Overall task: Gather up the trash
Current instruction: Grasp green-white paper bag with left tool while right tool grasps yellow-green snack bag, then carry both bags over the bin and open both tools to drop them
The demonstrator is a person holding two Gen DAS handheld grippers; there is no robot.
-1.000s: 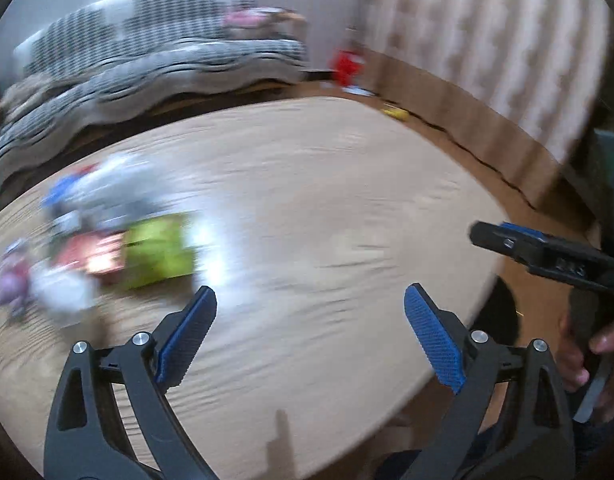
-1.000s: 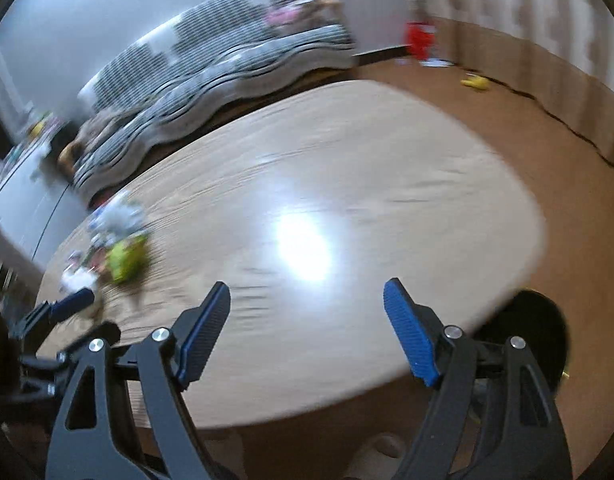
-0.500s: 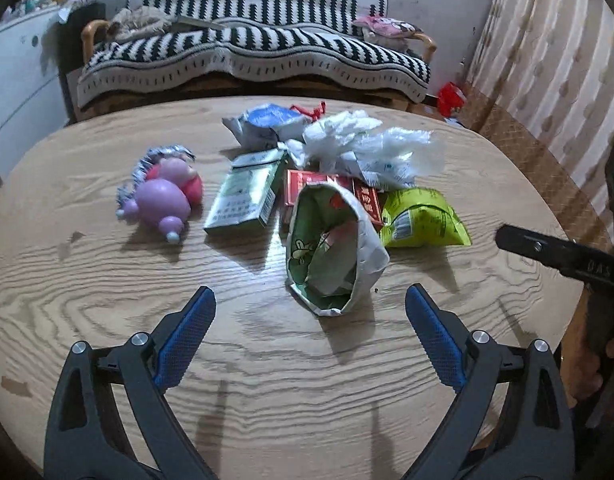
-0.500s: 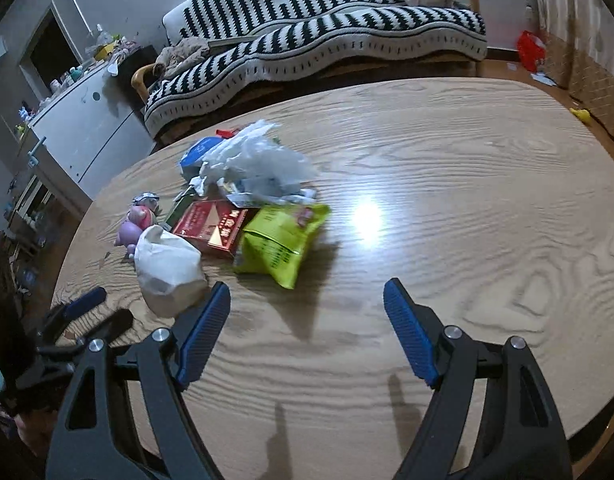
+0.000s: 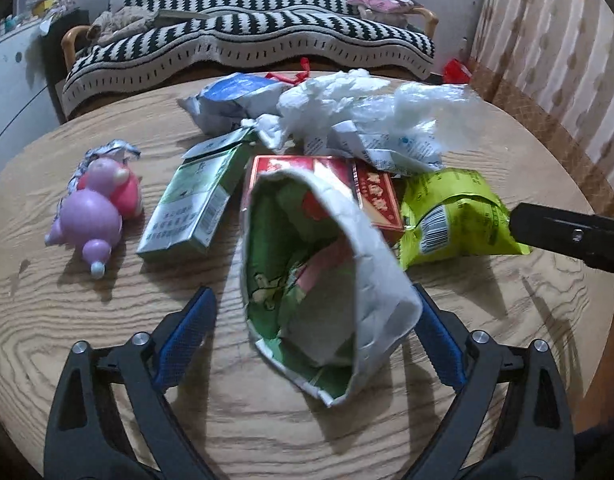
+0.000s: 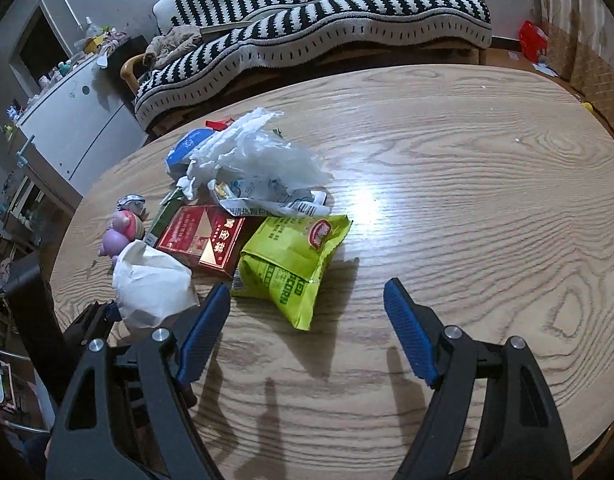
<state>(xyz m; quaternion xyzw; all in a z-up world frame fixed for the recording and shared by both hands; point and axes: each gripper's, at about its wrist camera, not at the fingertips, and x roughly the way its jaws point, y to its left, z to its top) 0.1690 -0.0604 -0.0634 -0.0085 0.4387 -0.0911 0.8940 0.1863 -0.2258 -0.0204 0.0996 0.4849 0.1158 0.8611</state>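
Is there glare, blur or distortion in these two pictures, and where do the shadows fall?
Right wrist view: a bright glare patch on the table right of the green bag; the tongs throw dark shadows toward the camera. Left wrist view: the white bag near the lens is slightly soft; its shadow falls on the wood below it. Both views: fisheye bending curves the table edge and sofa, with dark corners.

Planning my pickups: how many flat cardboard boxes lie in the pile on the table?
2. The green box lies left of centre beside the pink toy; the red box lies next to it, partly under the white wrappers. More may be hidden beneath.
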